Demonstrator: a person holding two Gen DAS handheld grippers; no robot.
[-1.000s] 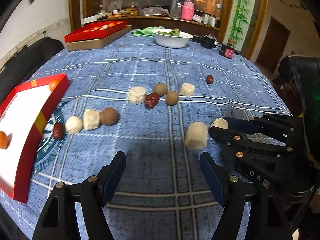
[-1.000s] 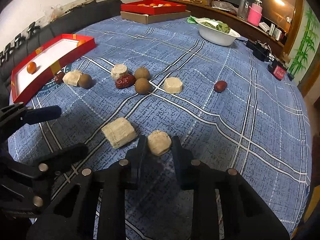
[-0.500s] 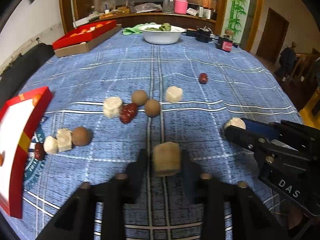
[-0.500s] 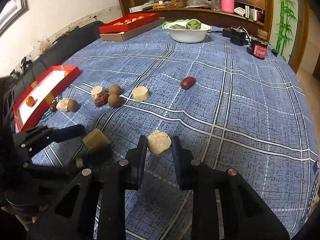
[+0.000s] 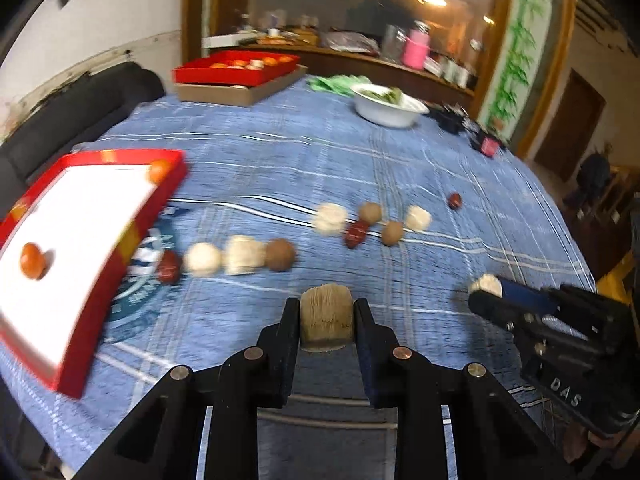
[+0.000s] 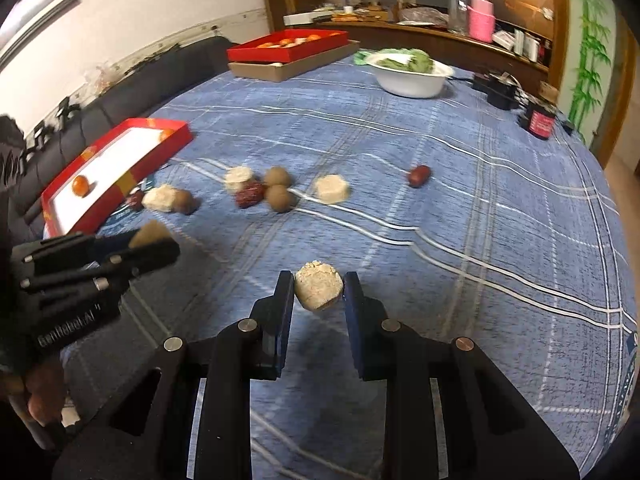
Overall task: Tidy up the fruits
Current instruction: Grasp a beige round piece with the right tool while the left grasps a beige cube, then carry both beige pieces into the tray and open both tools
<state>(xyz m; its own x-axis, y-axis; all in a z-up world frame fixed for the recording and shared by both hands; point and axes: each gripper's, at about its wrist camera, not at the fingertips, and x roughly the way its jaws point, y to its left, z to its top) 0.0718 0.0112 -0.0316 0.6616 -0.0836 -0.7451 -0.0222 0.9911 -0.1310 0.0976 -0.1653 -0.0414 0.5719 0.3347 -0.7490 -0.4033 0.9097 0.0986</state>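
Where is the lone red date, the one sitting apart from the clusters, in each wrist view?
Left wrist: the lone red date lies right of centre on the blue cloth, right of the pale chunks and brown balls.
Right wrist: the same date lies right of centre, beyond the held chunk.
Shared landmark: the white bowl of greens, at the table's far side in both.

You read "DAS" on the right gripper | "GenRobot.AI" on the left gripper
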